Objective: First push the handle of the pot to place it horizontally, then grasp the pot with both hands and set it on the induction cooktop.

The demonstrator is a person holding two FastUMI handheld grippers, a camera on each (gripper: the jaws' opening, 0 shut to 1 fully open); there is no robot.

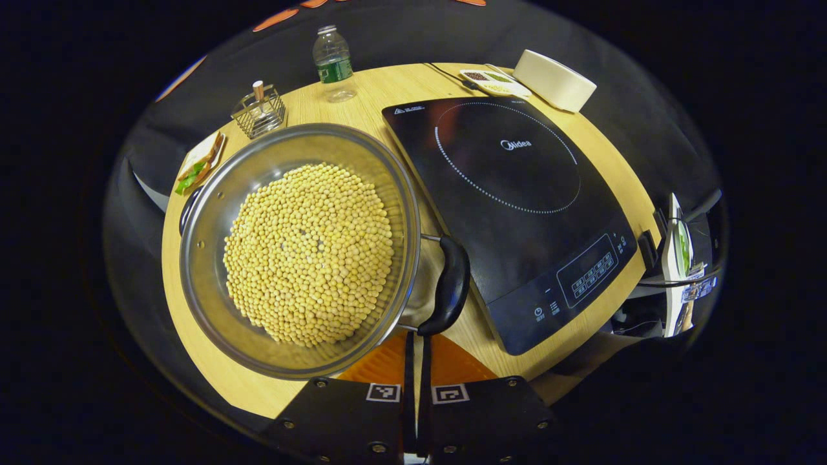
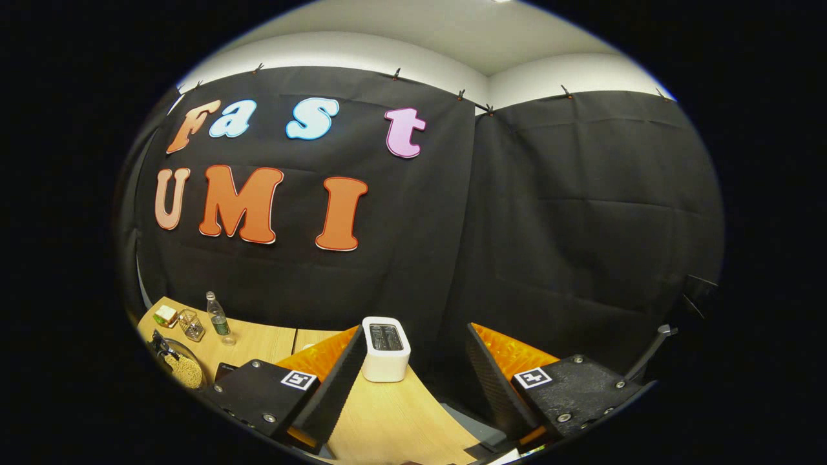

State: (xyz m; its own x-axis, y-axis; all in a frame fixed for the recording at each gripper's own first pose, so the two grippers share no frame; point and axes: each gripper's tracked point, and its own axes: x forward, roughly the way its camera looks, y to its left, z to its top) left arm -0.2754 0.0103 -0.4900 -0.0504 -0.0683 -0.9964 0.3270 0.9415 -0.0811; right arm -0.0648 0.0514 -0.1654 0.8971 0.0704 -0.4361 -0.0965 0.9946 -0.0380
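A steel pot (image 1: 207, 258) filled with yellow beans sits on the left of the round wooden table (image 1: 194, 342). Its black handle (image 1: 447, 284) on the near right side curves between the pot and the black induction cooktop (image 1: 517, 194), which lies flat just to the right. A second handle (image 1: 186, 210) peeks out at the pot's far left rim. My left gripper (image 1: 417, 339) is shut, its tips right at the lower end of the black handle. My right gripper (image 2: 413, 332) hovers open well off to the side. The pot (image 2: 181, 369) shows small at that view's left edge.
Behind the pot stand a water bottle (image 1: 333, 61), a wire holder (image 1: 258, 111) and a plate with a sandwich (image 1: 199, 169). A small dish tray (image 1: 492, 81) and a white boxy appliance (image 1: 555, 79) sit behind the cooktop. Cables and gear (image 1: 678, 258) hang off the right table edge.
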